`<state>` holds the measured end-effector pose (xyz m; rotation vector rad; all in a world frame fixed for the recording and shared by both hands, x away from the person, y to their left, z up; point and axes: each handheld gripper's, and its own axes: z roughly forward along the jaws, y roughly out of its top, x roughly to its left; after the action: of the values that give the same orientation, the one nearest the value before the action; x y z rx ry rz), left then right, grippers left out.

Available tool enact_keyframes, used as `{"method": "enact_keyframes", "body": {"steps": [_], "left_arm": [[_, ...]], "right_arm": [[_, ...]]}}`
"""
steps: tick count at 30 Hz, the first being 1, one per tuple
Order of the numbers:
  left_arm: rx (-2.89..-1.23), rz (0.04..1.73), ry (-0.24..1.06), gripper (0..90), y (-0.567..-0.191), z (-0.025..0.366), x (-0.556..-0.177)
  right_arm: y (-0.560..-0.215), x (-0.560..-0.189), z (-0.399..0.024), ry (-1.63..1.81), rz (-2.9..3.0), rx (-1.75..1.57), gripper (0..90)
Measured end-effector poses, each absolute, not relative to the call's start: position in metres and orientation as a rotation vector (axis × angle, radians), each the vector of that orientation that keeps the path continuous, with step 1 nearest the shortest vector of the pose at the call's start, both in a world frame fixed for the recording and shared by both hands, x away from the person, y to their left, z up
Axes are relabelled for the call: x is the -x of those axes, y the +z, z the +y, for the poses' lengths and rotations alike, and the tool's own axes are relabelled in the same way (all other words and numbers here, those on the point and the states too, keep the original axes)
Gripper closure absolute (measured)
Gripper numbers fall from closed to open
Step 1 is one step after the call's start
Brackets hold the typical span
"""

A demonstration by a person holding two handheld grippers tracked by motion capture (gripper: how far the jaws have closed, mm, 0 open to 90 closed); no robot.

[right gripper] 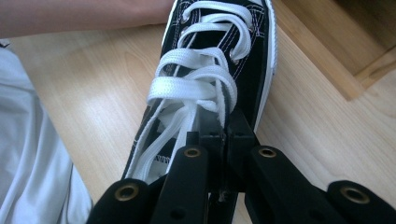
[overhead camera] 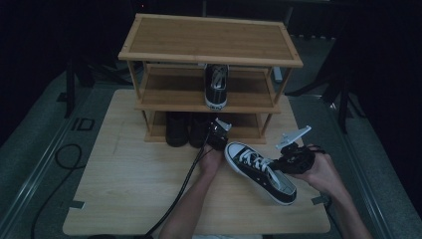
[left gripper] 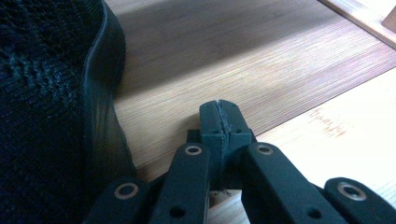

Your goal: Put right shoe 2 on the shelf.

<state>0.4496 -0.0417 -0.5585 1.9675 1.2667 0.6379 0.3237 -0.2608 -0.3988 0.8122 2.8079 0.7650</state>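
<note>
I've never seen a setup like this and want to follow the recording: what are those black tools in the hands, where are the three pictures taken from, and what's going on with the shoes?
A person holds a two-jaw tool in each hand. One picture looks down from above the table; the other two come from cameras riding on each tool. On the table stands a wooden shoe rack with one black-and-white sneaker on its middle shelf and dark shoes at the bottom. The right gripper is shut on the upper edge of a matching sneaker, beside the laces. The left gripper is shut on nothing, by a dark shoe.

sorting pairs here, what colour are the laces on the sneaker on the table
White laces on a black sneaker, clearest in the right gripper view.
</note>
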Motion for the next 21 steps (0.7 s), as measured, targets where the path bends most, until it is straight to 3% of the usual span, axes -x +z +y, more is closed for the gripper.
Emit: {"method": "enact_keyframes", "body": {"steps": [21], "left_arm": [[-1.964, 1.276, 0.629, 90.0, -0.558, -0.041, -0.45]], "right_arm": [[-0.375, -0.326, -0.233, 0.859, 2.881, -0.633, 88.7]]}}
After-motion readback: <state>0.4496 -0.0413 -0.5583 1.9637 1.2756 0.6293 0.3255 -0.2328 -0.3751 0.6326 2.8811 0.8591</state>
